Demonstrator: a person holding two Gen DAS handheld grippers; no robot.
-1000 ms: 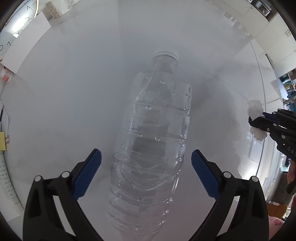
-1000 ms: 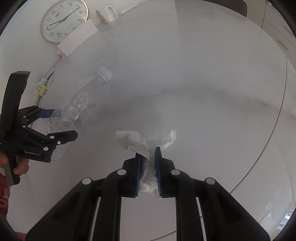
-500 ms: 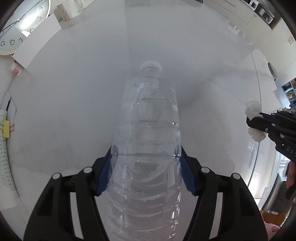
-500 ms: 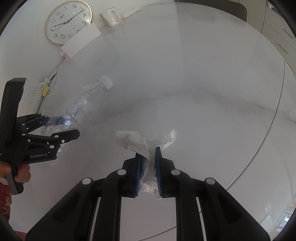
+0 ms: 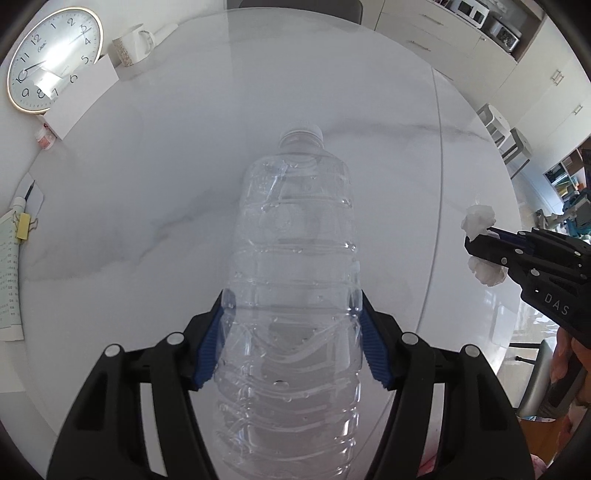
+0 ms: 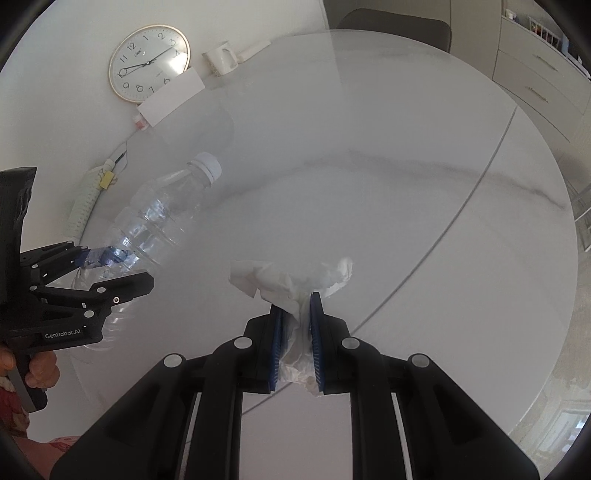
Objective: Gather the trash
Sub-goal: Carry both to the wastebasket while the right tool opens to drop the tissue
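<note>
A clear plastic bottle [image 5: 295, 266] with a white cap fills the middle of the left wrist view, its cap pointing away. My left gripper [image 5: 293, 332] is shut on its lower body, the blue pads pressing both sides. The right wrist view shows the same bottle [image 6: 159, 210] held off the table by the left gripper [image 6: 110, 269]. A crumpled white tissue [image 6: 291, 284] is pinched in my right gripper [image 6: 295, 317], which is shut on it. That tissue [image 5: 478, 221] and the right gripper [image 5: 480, 240] appear at the right edge of the left wrist view.
A round white marble table [image 6: 406, 184] with a glass top lies below. At its far left are a wall clock [image 6: 147, 62] lying flat, a white card [image 6: 171, 96], a mug [image 6: 221, 59] and papers with a yellow clip [image 5: 24, 225]. A chair [image 6: 391, 26] and cabinets [image 5: 461, 40] stand beyond.
My left gripper went from open around the bottle to shut on it, then lifted it. Both grippers rose and pulled back, so more of the table and clock shows.
</note>
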